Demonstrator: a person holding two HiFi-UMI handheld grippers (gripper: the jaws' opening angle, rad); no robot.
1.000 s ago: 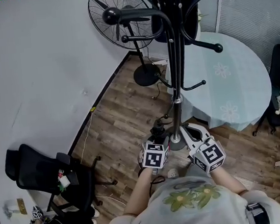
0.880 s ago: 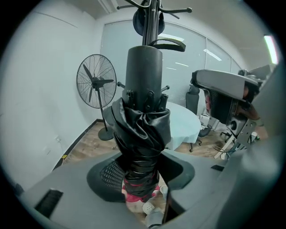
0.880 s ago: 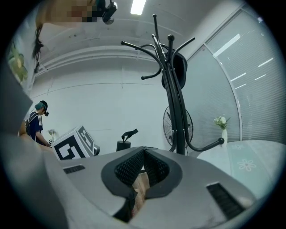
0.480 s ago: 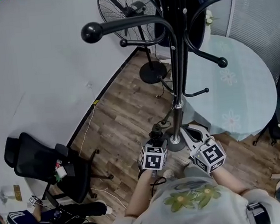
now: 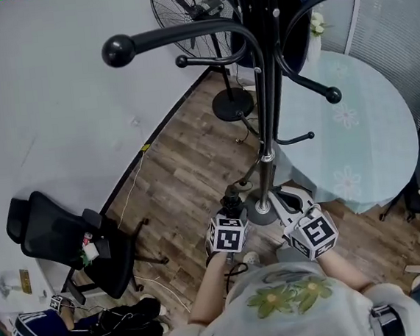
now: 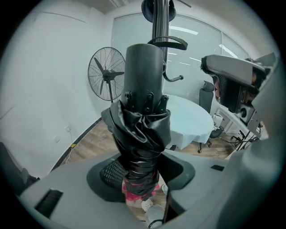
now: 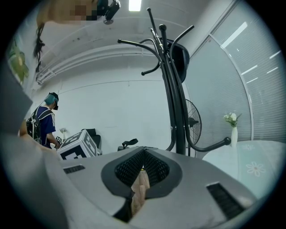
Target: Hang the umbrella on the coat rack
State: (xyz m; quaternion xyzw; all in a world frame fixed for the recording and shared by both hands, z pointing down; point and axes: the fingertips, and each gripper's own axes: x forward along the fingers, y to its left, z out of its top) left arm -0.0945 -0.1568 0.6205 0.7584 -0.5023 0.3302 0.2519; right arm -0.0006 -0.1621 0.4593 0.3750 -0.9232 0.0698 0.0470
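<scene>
Left gripper (image 5: 232,209), seen from the head camera, clamps a folded black umbrella (image 5: 235,196) low over the wooden floor (image 5: 181,174), just left of the round base of the coat rack (image 5: 265,121). Right gripper (image 5: 287,199) sits on the other side of that base, pointing at it. None of the rack's curved black arms carries the umbrella. A pedestal fan (image 5: 202,9) stands at the far wall, a round table (image 5: 368,126) under a pale blue cloth lies to the right, and a black office chair (image 5: 62,244) stands near left.

Along the left gripper's jaws, the umbrella rises upright between them, its wrapped canopy pinched by the pads, a pink band showing at the bottom; the rack's pole stands behind it.

Along the right gripper's jaws, the pads meet with nothing between them. The rack rises just beyond, a vase of white flowers (image 7: 232,127) stands on the table at right, and a person in a blue top (image 7: 44,120) stands far left.
</scene>
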